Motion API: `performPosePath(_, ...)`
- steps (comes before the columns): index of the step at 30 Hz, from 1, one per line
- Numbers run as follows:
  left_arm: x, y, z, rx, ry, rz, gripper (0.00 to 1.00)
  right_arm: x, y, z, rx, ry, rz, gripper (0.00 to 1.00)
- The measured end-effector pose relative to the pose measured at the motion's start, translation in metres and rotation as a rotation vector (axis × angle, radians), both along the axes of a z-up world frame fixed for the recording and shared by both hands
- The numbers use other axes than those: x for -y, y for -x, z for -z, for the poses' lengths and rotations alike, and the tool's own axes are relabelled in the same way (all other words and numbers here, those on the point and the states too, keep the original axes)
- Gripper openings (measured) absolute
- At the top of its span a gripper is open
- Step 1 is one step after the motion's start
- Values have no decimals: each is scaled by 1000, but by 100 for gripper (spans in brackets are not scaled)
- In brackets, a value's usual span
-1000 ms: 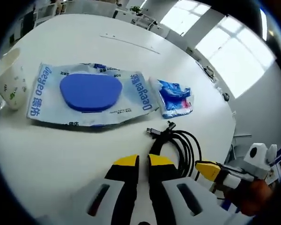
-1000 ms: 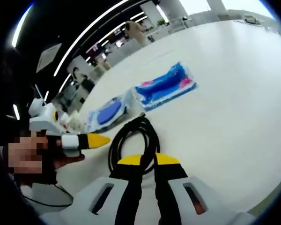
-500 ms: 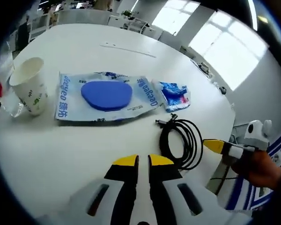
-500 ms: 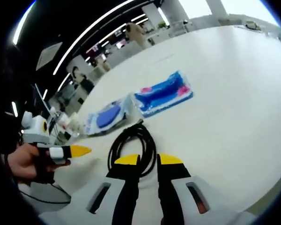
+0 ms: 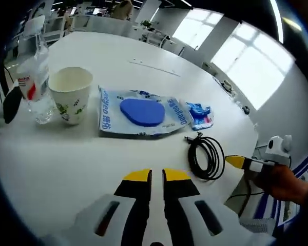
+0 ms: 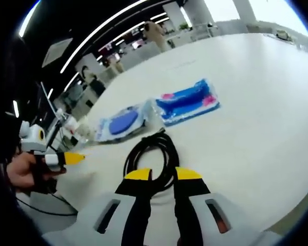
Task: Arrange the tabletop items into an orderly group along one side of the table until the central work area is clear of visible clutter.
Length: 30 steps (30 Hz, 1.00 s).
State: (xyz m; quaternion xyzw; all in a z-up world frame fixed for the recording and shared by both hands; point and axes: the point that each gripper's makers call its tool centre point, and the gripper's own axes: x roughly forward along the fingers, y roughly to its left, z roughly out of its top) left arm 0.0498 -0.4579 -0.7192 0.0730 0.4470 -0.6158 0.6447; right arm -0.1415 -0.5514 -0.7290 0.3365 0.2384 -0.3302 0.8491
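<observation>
On the white table (image 5: 66, 154), the coiled black cable (image 5: 205, 156) lies beside the wet-wipes pack (image 5: 141, 113) and small blue packet (image 5: 200, 115) — paper cup (image 5: 70, 95) farther left. Left gripper (image 5: 156, 177) nearly clenched, empty; right gripper (image 6: 163, 174) slightly parted — astride the coil, not grasping.

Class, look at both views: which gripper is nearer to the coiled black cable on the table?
Right. The right gripper sits directly over the near edge of the coiled black cable. The left gripper is off to the cable's side, with bare table between them.
</observation>
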Motion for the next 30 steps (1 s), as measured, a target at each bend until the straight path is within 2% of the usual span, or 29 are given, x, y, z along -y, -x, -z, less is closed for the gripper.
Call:
performPosePath(14,-25,-41,-19,44,62,-42,5,2,-13,-17,-93,87,-96,19)
performPosePath(18,-35,-55,-28,73,87,-49,5,-1,-24,-24,-120,116,-154,22)
performPosePath(24,-54,-58,-30,77,100,-70,6,-16,-41,-27,-162,148,-251,23)
performPosePath(30,-68,-58,-22,97,82,-66,9,-35,-56,-20,-177,148,-321,27)
